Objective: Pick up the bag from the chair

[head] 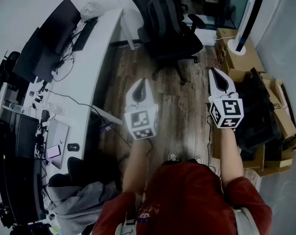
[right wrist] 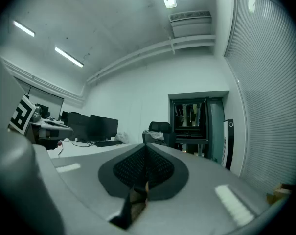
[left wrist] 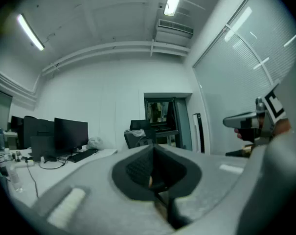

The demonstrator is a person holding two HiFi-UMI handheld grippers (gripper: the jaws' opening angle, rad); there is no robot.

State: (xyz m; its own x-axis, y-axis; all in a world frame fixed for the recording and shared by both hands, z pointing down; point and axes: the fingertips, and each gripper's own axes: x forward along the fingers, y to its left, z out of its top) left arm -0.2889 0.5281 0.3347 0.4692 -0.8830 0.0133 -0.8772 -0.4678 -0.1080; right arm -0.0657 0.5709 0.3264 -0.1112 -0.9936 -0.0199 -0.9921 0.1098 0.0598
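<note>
A black backpack (head: 163, 13) rests against the back of a black office chair (head: 179, 45) at the top middle of the head view. My left gripper (head: 139, 84) is held over the wooden floor, short of the chair and slightly to its left, jaws shut on nothing. My right gripper (head: 215, 72) hovers to the chair's right, also shut and empty. In the left gripper view the jaws (left wrist: 154, 148) meet, with the chair (left wrist: 137, 127) far behind them. The right gripper view shows its pads (right wrist: 147, 148) pressed together and the chair (right wrist: 160, 130) well ahead.
A long white desk (head: 101, 48) with monitors and a keyboard runs along the left. Cardboard boxes (head: 245, 58) and a white tower unit (head: 248, 16) stand at the right. Another chair with a grey garment (head: 79, 199) sits at the lower left. Wooden floor (head: 182, 116) lies between the grippers.
</note>
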